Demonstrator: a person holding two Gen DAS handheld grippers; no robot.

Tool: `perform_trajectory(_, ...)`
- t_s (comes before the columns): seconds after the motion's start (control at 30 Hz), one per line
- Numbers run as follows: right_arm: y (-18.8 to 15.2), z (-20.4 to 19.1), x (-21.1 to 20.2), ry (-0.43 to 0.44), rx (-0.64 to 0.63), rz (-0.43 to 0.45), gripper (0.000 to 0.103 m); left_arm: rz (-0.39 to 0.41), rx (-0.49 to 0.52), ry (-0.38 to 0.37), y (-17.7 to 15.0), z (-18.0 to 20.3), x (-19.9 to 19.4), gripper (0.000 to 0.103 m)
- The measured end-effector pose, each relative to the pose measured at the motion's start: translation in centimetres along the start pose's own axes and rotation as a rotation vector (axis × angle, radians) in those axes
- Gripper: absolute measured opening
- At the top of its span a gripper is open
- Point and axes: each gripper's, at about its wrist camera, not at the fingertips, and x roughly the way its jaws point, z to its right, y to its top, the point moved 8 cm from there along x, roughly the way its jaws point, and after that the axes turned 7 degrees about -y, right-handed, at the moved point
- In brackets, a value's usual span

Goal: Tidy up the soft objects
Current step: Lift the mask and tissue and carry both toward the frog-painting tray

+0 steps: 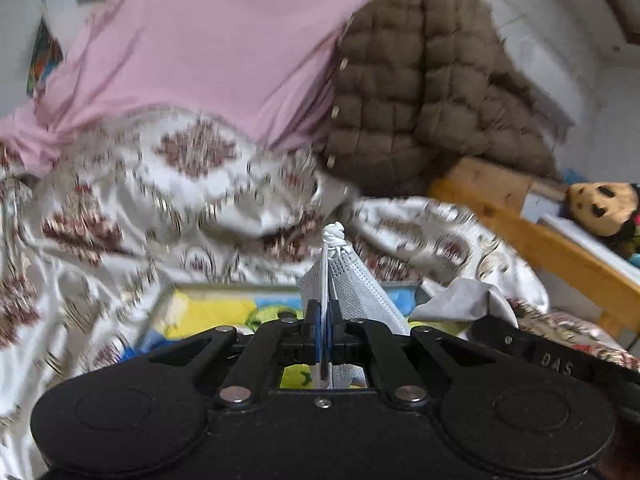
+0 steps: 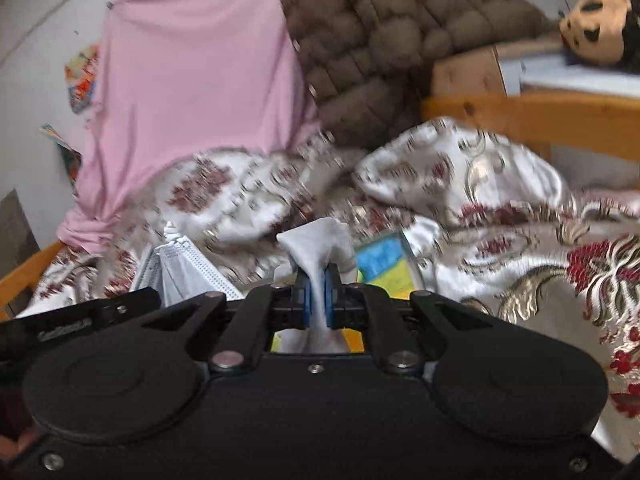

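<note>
You're over a wooden-framed bed (image 2: pixel 532 116). A rumpled white quilt (image 1: pixel 192 184) with red and gold motifs covers it, and a bright yellow-and-blue picture book (image 2: pixel 384 260) lies nearer, partly under its folds.

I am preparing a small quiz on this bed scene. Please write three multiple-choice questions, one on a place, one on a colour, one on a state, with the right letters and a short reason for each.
1. Where is the plush toy with the tan face?
A. on the patterned bedspread
B. beyond the wooden bed frame
C. in a gripper

2. What colour is the cloth draped beside the quilted jacket?
A. pink
B. green
C. black

3. What is the state of the left gripper?
A. wide open
B. shut on a face mask
C. shut on nothing

Answers:
1 B, the plush toy lies past the wooden bed frame.
2 A, the cloth next to the brown quilted jacket is pink.
3 B, the left gripper has its blue pads pressed on the white face mask.
</note>
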Motion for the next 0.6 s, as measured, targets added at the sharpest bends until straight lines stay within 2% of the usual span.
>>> perform_trajectory(0.1, -1.2, 0.9, 2.5, -0.037, -0.007, -0.076, 0.002, -0.077, -0.030, 0.021, -1.3, -0.3, 2.7, 0.002)
perform_trajectory(0.27, -2.8, 1.8, 6.2, -0.065, -0.020, -0.177, 0.005, -0.196, -0.049, 0.030, -3.3, -0.5, 4.9, 0.004)
perform_trajectory(0.33, -3.2, 1.8, 6.6, -0.074, -0.029, -0.187, 0.010, -0.223, -0.047, 0.034, -3.7, -0.5, 5.0, 0.006)
perform_trajectory(0.37, -3.4, 1.8, 6.7, -0.075, -0.034, -0.191, 0.015, -0.231, -0.046, 0.039, -3.8, -0.5, 5.0, 0.010)
perform_trajectory(0.47, -3.3, 1.2, 5.9, -0.076, -0.049, -0.185, 0.026, -0.246, -0.046, 0.050, -3.9, -0.6, 4.6, 0.014)
perform_trajectory(0.5, -3.2, 1.3, 5.3, -0.071, -0.048, -0.178, 0.032, -0.248, -0.050, 0.049, -3.7, -0.5, 4.5, 0.014)
perform_trajectory(0.6, -2.5, 1.1, 2.7, -0.054, -0.029, -0.162, 0.040, -0.242, -0.065, 0.047, -3.2, -0.6, 3.7, 0.017)
